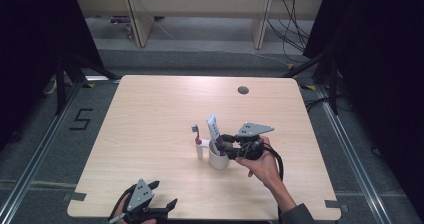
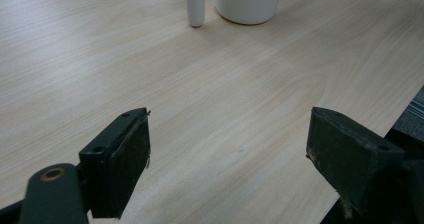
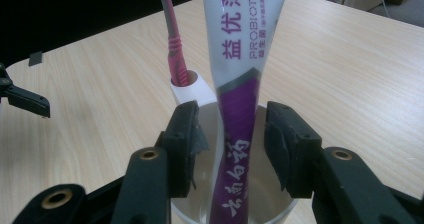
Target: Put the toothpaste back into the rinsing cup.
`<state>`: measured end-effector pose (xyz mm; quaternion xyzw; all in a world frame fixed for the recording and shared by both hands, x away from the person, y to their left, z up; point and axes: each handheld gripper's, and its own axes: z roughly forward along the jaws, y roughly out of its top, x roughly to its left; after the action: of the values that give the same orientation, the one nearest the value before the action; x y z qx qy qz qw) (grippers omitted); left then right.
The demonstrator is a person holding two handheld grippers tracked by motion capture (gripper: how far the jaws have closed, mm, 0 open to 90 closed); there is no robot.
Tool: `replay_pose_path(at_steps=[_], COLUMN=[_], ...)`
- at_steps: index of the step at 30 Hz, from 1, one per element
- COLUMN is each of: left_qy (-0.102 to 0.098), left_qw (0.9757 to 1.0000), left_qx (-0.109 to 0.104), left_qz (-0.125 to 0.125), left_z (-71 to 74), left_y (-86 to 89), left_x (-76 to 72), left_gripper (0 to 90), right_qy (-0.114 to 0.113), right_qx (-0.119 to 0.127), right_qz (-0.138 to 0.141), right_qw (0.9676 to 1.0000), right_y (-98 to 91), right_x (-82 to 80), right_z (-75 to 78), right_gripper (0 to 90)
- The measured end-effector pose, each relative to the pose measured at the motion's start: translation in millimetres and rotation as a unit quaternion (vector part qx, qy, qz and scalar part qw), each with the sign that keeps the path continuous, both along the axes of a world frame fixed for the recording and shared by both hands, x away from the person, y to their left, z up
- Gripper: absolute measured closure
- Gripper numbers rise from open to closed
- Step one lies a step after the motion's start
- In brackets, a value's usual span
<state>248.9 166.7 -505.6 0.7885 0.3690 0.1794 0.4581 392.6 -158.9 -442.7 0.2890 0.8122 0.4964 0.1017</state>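
A white cup (image 1: 218,159) stands mid-table with a narrow white holder (image 1: 200,149) on its left side. A pink toothbrush (image 1: 196,134) stands upright in the holder. A white and purple toothpaste tube (image 1: 214,127) leans upright in the cup. My right gripper (image 1: 223,142) reaches over the cup from the right. In the right gripper view its pads (image 3: 192,144) flank the tube (image 3: 240,84) with a thin gap on each side, so the right gripper (image 3: 232,149) is open. My left gripper (image 1: 164,194) rests open and holds nothing at the table's near left edge.
The left gripper view looks across bare wood from the left gripper (image 2: 227,149) to the cup (image 2: 248,4) and holder (image 2: 195,4). A round cable hole (image 1: 243,90) lies near the far edge. Cables and desk legs stand on the floor beyond.
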Motion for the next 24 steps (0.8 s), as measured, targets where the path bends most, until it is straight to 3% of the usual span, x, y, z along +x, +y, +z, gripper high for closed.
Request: replay_pose_path(at_steps=[8,13,15,18,19,20,21,24], left_qy=[-0.002,-0.003,-0.001,-0.001,-0.001,-0.001,-0.001,0.000], left_qw=[1.0000,1.0000,1.0000,1.0000,1.0000,1.0000,1.0000,1.0000], left_qx=[-0.003,-0.002,0.001,0.001,0.001,0.001,0.001,0.001], left_qz=[-0.001,-0.003,0.001,0.001,0.001,0.001,0.001,0.002], left_z=[-0.6,-0.4,0.2,0.3,0.3,0.3,0.4,0.2], left_y=[-0.2,-0.3,-0.1,-0.1,-0.1,-0.1,-0.1,0.0], left_x=[0.3,0.3,-0.2,-0.4,-0.4,-0.3,-0.4,-0.4], left_gripper=[17.3,17.3,17.3,17.3,17.3,17.3,17.3,17.3], right_qy=[-0.016,-0.009,-0.019,-0.006,-0.006,-0.021,-0.012,-0.013], right_qx=[-0.008,0.000,-0.008,-0.003,-0.003,0.001,-0.001,0.001], right_qz=[-0.006,-0.008,-0.010,-0.016,-0.016,-0.019,-0.016,-0.019], right_qw=[0.9998,0.9999,0.9997,0.9998,0.9998,0.9996,0.9998,0.9997], right_y=[-3.0,-2.6,-4.4,-5.7,-5.7,-6.3,-8.9,-11.6], right_x=[1.1,1.0,1.1,-1.5,-1.5,-0.8,-1.0,-1.5], right_z=[1.3,0.8,2.1,3.4,3.4,3.1,4.9,6.5], right_gripper=[56.3,56.1,55.8,54.8,54.8,54.3,54.0,53.3])
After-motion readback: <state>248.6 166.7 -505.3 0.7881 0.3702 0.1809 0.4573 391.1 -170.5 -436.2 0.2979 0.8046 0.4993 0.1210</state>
